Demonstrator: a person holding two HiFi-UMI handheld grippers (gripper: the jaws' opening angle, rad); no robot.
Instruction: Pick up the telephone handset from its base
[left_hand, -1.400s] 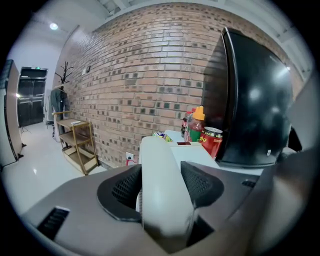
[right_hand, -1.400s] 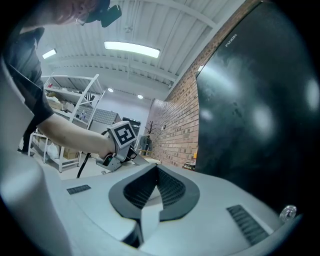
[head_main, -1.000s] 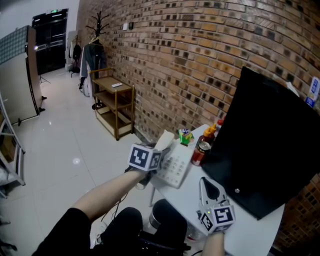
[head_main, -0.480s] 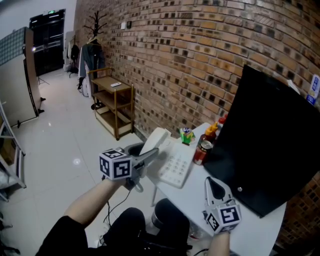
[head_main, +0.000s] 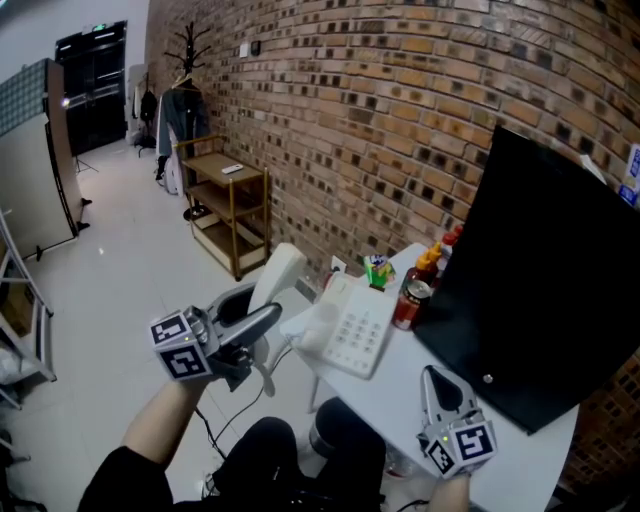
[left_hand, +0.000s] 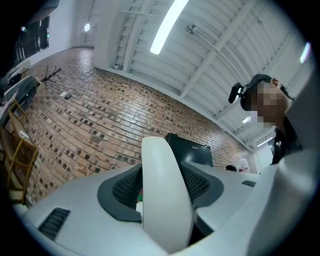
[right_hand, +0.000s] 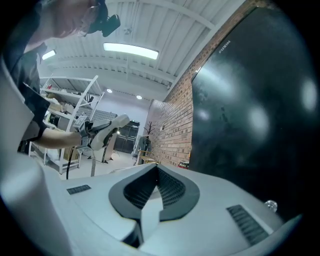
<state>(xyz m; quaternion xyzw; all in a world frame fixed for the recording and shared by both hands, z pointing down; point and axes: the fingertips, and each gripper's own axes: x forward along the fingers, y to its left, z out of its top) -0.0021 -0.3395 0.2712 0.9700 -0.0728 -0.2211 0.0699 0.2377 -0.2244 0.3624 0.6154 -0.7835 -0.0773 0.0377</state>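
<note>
The white telephone handset (head_main: 278, 272) is in the air left of the table, tilted upward, with my left gripper (head_main: 258, 306) shut on its middle. In the left gripper view the handset (left_hand: 165, 200) fills the space between the two dark pads. The white telephone base (head_main: 356, 330) with its keypad lies on the white table (head_main: 500, 465), near the left edge. My right gripper (head_main: 436, 378) rests low over the table's near part, shut with nothing in it; its pads meet at the tip (right_hand: 157, 169). The right gripper view also catches the raised handset (right_hand: 117, 122).
A large black panel (head_main: 545, 280) leans against the brick wall at the right. A red can (head_main: 408, 305), sauce bottles (head_main: 432, 262) and a small green item (head_main: 377, 270) stand behind the base. A wooden shelf (head_main: 228, 205) stands further along the wall.
My left gripper has lifted the handset off the base and carried it left, away from the table, tipping it upward. The right gripper has stayed put.
</note>
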